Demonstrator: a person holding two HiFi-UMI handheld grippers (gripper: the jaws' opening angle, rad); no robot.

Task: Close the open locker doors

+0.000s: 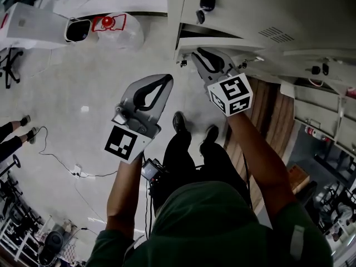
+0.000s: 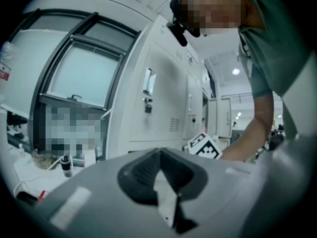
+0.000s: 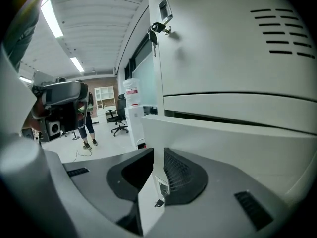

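Pale-grey locker door [image 3: 233, 143] is pinched at its free edge by the right gripper [image 3: 158, 157], seemingly to swing it closed; the left gripper [image 2: 159, 153] hangs clenched, empty.

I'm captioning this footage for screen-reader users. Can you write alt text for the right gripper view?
The right claw grips the edge of an open pale locker door, seen from close behind the jaws. Keys hang from the lock of the locker above. At left is an office floor with a chair and a standing person.
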